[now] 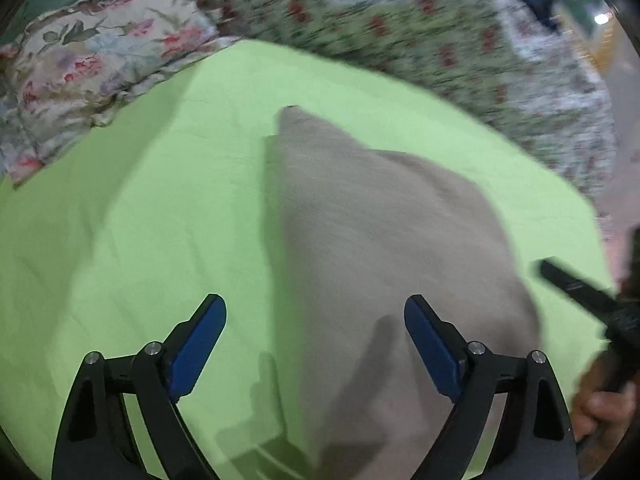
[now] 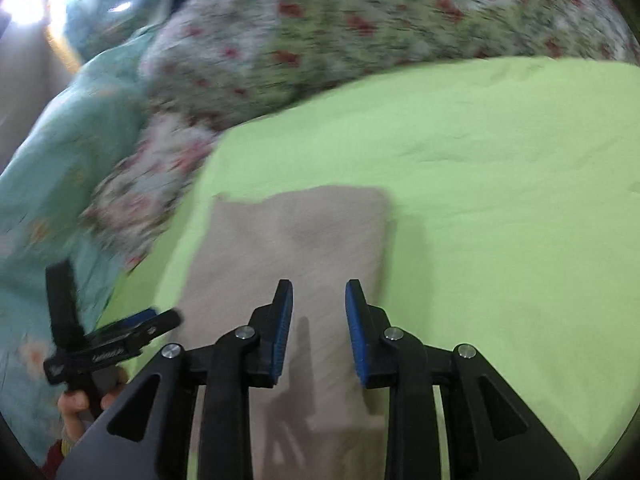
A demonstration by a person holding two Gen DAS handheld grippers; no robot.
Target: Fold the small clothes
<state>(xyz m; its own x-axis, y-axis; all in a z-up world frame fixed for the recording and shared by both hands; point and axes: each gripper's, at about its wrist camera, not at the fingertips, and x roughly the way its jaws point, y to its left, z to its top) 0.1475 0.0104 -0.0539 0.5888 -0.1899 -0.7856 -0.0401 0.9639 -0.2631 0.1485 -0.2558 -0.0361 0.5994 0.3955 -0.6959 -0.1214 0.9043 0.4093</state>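
Left wrist: left claw apart, pillow | right wrist: right claw apart over cloth

One beige cloth lay on one lime-green sheet, which covered one floral bedspread. One floral pillow and one turquoise blanket were nearby. Two grippers were present, a left gripper and a right gripper, each with two blue-padded fingers.
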